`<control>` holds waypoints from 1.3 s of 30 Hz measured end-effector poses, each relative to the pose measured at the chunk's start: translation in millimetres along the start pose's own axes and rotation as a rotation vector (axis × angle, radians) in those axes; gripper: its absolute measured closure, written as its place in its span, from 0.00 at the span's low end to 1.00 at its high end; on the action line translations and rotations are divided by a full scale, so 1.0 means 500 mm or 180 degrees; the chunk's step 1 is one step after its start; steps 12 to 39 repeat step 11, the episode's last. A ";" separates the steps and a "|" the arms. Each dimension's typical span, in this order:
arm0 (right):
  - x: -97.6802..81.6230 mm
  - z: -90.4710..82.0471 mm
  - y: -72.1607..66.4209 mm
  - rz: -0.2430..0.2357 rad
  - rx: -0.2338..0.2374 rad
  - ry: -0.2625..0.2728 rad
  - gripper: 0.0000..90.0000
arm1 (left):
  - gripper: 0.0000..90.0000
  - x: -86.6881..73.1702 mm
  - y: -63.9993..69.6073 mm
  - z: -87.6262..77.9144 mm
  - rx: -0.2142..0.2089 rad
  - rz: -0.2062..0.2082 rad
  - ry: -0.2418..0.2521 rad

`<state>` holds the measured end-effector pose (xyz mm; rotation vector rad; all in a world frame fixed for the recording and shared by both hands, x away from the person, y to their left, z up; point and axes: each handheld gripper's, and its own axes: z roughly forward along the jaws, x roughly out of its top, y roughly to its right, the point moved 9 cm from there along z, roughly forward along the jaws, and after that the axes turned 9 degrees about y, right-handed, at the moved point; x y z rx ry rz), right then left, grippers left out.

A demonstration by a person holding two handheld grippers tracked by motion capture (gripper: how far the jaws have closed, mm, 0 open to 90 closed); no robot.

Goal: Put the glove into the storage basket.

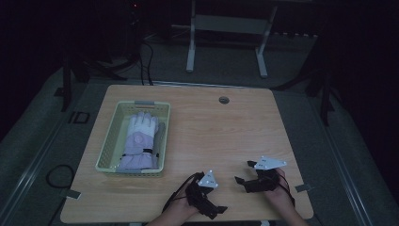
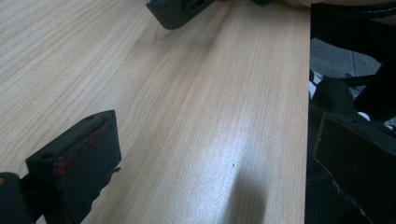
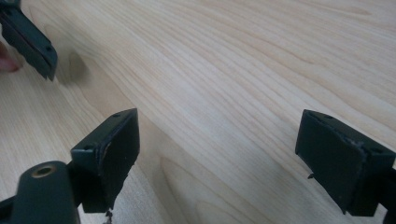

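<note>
Tabletop (image 1: pixel 226 132): one, light wood, mostly bare. Both grippers sit at the near edge, well apart from the work item; reads as a parked pose, nothing in hand.

Basket (image 1: pixel 109 141): one, pale yellow plastic mesh, left half of the tabletop, long side running away from the person. Likely the container for the glove, so it stays put in one spot.

Glove (image 1: pixel 140 141): one, white fingers, lilac palm, dark strap at the cuff. Lies flat inside the basket, fingers pointing to the far side, cuff toward the person. Nearest thing to either gripper, so my guess is it's the item to be handled.

Grippers: two. Left gripper (image 1: pixel 221 209) near the front edge, tips aimed right, jaws spread apart, nothing between them; left gripper view shows bare wood in the gap (image 2: pixel 210 154). Right gripper (image 1: pixel 243 172) just beside it to the right, tips aimed left toward the other, jaws also released, wood grain only between them (image 3: pixel 217 154).

Grey three-cornered plates: two, one per gripper. Hands: two, both on the gripper handles at the bottom edge.
</note>
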<state>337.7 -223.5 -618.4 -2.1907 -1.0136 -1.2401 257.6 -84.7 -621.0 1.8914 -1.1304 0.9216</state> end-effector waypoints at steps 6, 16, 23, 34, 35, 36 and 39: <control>-0.003 0.003 0.000 -0.0010 0.0001 -0.0032 0.15 | 0.01 0.001 -0.001 -0.004 -0.0029 -0.0030 0.0063; -0.004 0.000 0.005 0.0022 0.0002 -0.0017 0.15 | 0.01 0.004 -0.001 -0.004 -0.0015 -0.0007 0.0075; -0.004 0.000 0.005 0.0022 0.0002 -0.0017 0.15 | 0.01 0.004 -0.001 -0.004 -0.0015 -0.0007 0.0075; -0.004 0.000 0.005 0.0022 0.0002 -0.0017 0.15 | 0.01 0.004 -0.001 -0.004 -0.0015 -0.0007 0.0075; -0.004 0.000 0.005 0.0022 0.0002 -0.0017 0.15 | 0.01 0.004 -0.001 -0.004 -0.0015 -0.0007 0.0075; -0.004 0.000 0.005 0.0022 0.0002 -0.0017 0.15 | 0.01 0.004 -0.001 -0.004 -0.0015 -0.0007 0.0075; -0.004 0.000 0.005 0.0022 0.0002 -0.0017 0.15 | 0.01 0.004 -0.001 -0.004 -0.0015 -0.0007 0.0075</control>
